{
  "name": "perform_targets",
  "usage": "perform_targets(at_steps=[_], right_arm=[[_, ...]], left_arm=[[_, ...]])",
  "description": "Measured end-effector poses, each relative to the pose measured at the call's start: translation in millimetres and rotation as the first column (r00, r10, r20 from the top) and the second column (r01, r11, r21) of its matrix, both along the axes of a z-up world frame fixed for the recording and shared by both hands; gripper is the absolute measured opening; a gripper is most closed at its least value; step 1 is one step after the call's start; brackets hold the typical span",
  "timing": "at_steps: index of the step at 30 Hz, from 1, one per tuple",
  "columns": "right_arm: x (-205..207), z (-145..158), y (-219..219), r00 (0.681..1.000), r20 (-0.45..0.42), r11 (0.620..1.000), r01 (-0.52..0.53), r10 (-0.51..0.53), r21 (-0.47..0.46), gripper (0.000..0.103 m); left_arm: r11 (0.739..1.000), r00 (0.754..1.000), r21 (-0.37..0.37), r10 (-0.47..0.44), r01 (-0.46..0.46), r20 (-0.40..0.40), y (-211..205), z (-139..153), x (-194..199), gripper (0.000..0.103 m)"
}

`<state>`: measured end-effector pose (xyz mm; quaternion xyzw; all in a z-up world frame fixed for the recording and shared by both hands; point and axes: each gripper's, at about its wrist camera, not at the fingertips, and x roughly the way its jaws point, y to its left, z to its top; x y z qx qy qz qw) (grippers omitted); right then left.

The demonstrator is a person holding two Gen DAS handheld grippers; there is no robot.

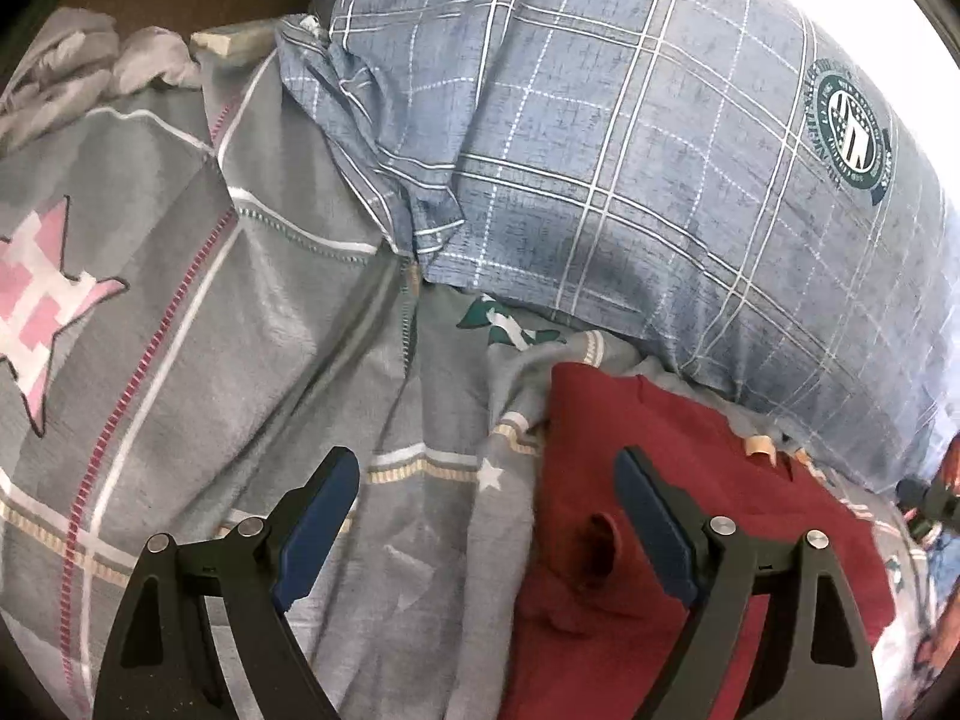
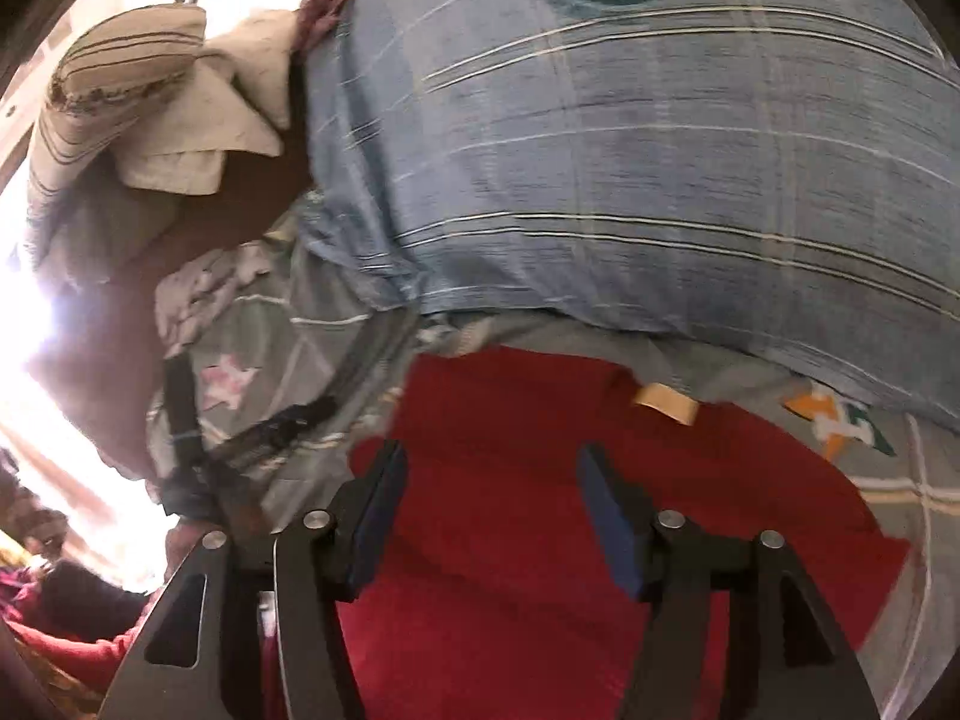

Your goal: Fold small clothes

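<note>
- Two claws in view, both spread, nothing between the pads.
- Left claw [image 1: 486,516] hangs over the left edge of the red garment [image 1: 690,510]; right pad above red cloth, left pad above the grey bedsheet [image 1: 240,360].
- Right claw [image 2: 492,510] sits over the middle of the red garment [image 2: 540,432], both pads above red cloth.
- Red garment lies fairly flat on the bedsheet [image 2: 288,354], just in front of the blue plaid pillow [image 1: 630,150], far edge near the pillow's base.
- Small tan tag [image 2: 666,403] at the garment's far edge.
- Pillow [image 2: 630,168] carries a round green emblem [image 1: 849,132].
- Pink star print [image 1: 42,300] on the sheet, well left of the garment.
- Right wrist view is motion-blurred.
</note>
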<state>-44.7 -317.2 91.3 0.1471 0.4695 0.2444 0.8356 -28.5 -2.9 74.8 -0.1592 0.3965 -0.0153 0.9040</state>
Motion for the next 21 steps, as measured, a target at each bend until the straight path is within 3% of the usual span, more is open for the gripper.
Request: perform_targets(at_steps=[5,13,17,19,21], right_arm=[[-30.5,-18.3,-11.2,1.000,-0.008,0.999,0.007,-0.007,-0.042,0.062],[-53.8,-39.8,42.9,0.995,0.023,0.980,-0.096,0.102,-0.173,0.060],[-80.2,-37.2,12.5,0.998,0.057,0.979,-0.008,0.020,-0.202,0.061],[-91.2,-43.0,-3.3,0.999,0.045,0.961,0.027,-0.016,-0.276,0.061],[-103.4,-47.2,-17.0,0.999,0.040,0.938,0.042,-0.030,-0.343,0.061]], left_arm=[[0.999,1.000,0.029,-0.016,0.016,-0.003,-7.3,-1.2,0.8,0.087],[0.993,0.992,0.038,-0.112,0.115,-0.060,-24.4,-11.4,9.5,0.086],[0.982,0.980,0.040,-0.179,0.182,-0.082,-34.0,-13.4,12.0,0.086],[0.979,0.977,0.053,-0.193,0.198,-0.091,-39.2,-16.1,14.3,0.086],[0.977,0.975,0.047,-0.204,0.209,-0.094,-43.5,-19.4,16.5,0.077]])
